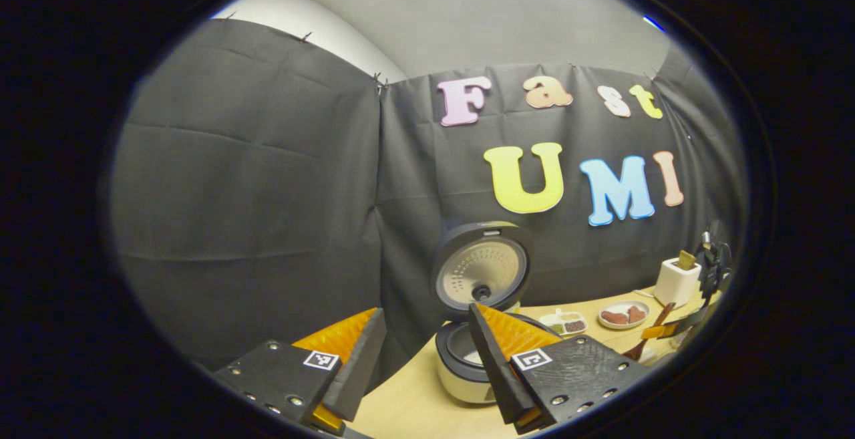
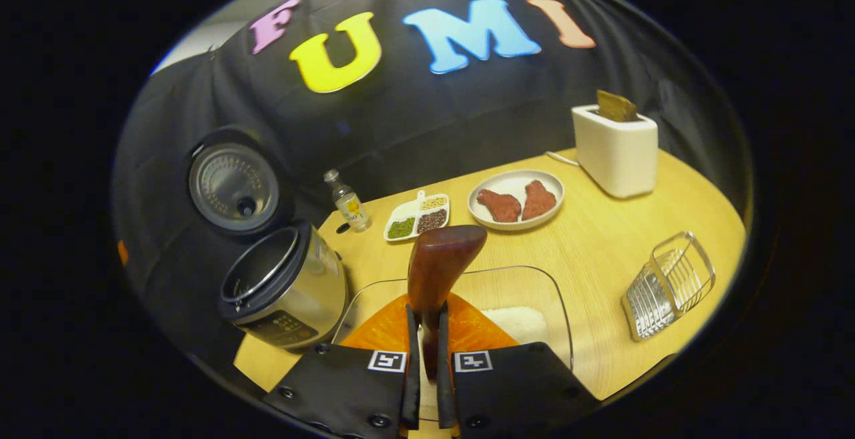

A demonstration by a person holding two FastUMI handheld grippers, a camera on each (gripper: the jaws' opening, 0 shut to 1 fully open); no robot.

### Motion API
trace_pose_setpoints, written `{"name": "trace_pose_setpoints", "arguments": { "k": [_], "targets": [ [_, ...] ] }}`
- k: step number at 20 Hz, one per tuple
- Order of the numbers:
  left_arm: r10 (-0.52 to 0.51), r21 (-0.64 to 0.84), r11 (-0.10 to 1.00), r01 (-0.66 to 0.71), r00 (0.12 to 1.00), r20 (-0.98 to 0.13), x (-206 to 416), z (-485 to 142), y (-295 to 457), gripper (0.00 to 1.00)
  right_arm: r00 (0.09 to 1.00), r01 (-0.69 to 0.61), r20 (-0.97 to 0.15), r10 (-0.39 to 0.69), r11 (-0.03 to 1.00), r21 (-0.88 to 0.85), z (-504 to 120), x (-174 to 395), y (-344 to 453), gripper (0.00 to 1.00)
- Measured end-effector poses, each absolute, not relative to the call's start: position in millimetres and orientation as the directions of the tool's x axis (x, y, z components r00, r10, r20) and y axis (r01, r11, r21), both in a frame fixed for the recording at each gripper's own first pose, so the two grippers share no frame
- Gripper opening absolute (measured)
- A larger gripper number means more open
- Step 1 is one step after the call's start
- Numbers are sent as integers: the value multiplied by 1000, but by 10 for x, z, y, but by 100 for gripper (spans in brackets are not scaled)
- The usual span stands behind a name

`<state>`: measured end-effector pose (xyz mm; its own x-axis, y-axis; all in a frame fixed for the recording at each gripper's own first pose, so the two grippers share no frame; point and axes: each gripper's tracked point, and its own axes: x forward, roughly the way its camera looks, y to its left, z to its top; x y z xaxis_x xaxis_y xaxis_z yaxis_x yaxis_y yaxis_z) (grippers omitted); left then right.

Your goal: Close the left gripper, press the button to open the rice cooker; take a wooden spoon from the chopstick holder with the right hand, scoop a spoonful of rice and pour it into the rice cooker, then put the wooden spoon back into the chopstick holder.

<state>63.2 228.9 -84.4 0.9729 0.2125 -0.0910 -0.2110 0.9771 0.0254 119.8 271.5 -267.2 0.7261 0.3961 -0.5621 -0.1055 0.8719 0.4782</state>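
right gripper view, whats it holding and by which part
The right gripper holds the wooden spoon by its handle, fingers shut on it just below the bowl, which points up over the clear rice container.

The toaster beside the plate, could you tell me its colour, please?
White toaster, clearest in the right gripper view.

Dark brown wooden spoon [image 2: 437, 272], silver-n-black rice cooker [image 2: 284, 285], white toaster [image 2: 616, 150], pale wood table [image 2: 601, 225], white rice [image 2: 518, 322].
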Motion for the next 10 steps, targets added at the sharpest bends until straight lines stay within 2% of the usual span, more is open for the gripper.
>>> {"name": "trace_pose_setpoints", "arguments": {
  "k": [1, 2, 5, 10],
  "targets": [
    [210, 25, 978, -209, 973, -91, 628, -830, 2273, 77, 719, -60, -566, 403, 848, 527, -2679, 1215, 2647, 9],
    [208, 24, 978, -207, 974, -91, 625, -807, 2243, 77, 715, -17, -568, 407, 822, 569, -2700, 1217, 2589, 12],
    [202, 29, 979, -200, 975, -89, 630, -767, 2192, 77, 714, 75, -551, 431, 736, 673, -2720, 1239, 2469, 12],
    [192, 42, 981, -189, 978, -78, 659, -719, 2094, 77, 725, 133, -501, 473, 617, 775, -2569, 1306, 2393, 12]
  ]
}}
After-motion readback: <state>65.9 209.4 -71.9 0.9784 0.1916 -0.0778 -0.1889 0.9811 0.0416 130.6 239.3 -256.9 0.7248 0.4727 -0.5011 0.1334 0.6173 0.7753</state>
